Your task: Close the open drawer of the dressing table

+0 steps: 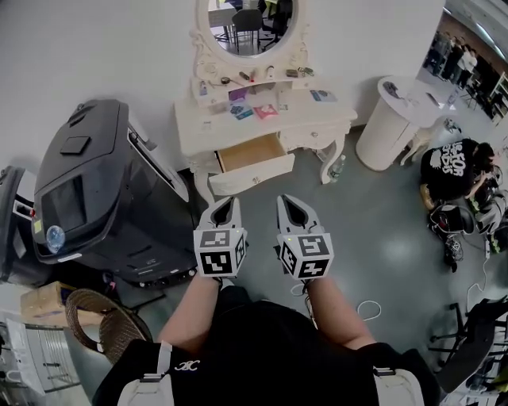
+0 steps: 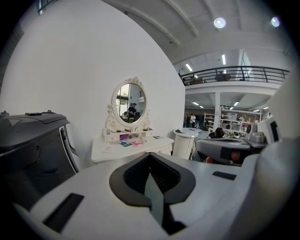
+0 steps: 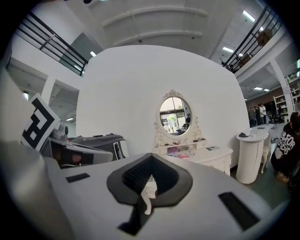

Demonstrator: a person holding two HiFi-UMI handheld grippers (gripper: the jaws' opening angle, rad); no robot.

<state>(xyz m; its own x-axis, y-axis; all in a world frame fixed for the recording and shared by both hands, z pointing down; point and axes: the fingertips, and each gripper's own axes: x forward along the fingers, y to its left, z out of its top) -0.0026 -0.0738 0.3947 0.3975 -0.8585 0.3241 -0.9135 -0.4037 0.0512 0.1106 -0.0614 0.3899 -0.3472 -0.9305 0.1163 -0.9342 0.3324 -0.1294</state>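
The white dressing table (image 1: 317,120) with its oval mirror (image 1: 250,24) stands against the wall ahead. One drawer (image 1: 252,162) on its left side is pulled out, showing a wooden inside, with its white front panel towards me. My left gripper (image 1: 225,201) and right gripper (image 1: 291,200) are side by side just short of the drawer front, apart from it, both shut and empty. The left gripper view shows the shut left gripper (image 2: 150,159) and the table (image 2: 112,149) beyond. My right gripper (image 3: 151,160) covers the drawer; the table (image 3: 213,157) shows behind.
A large black machine (image 1: 87,198) stands close to the table's left. At right is a white round pedestal (image 1: 389,123), and a person in black (image 1: 456,170) sits on the floor. A wicker chair (image 1: 95,317) is near my left. A bottle (image 1: 337,168) stands by a table leg.
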